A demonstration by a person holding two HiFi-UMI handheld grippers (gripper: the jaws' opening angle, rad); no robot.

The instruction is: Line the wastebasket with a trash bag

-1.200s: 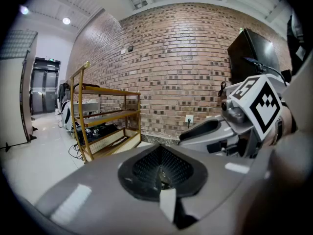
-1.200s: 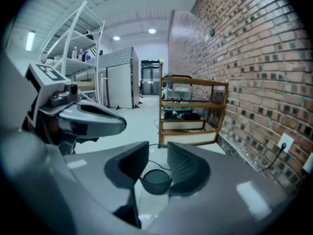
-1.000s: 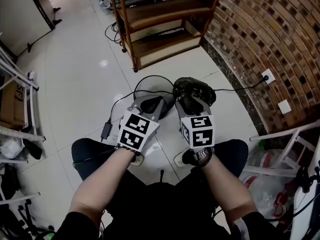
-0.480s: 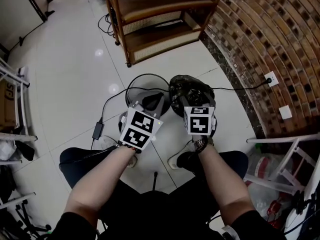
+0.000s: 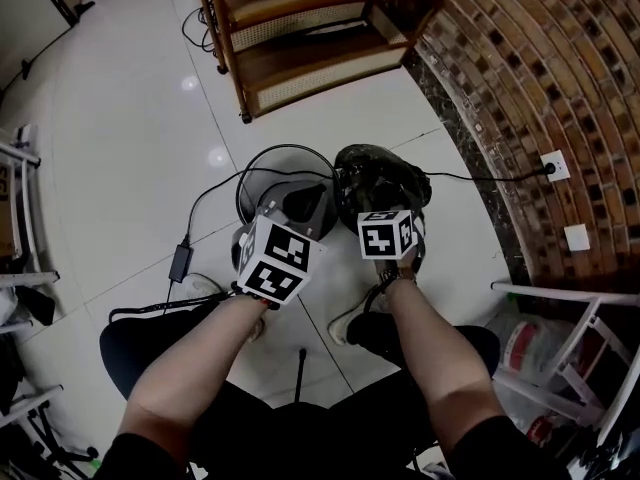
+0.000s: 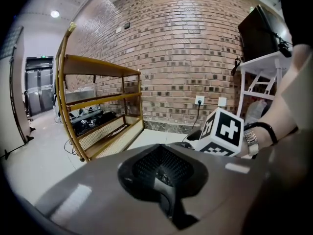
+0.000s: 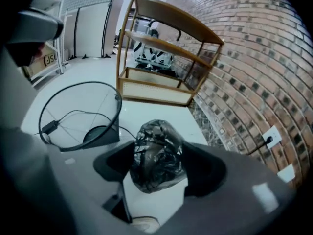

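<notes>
A black wire-mesh wastebasket stands on the white tile floor, empty, its rim and base also in the right gripper view. Just right of it lies a crumpled black trash bag. My right gripper points steeply down over the bag. Its jaws are opening, and the bag shows between them on the floor, with the pads apart from it. My left gripper hangs over the basket's near rim, shut, with nothing seen in it.
A wooden shelf unit stands behind the basket and a brick wall runs along the right. A black cable with a power adapter crosses the floor past the basket. A white frame stands at right, and the person's shoe is below the grippers.
Both grippers have moved forward and down toward the floor. The right one has tipped steeply down over the bag. The left now sits over the basket's near rim.
</notes>
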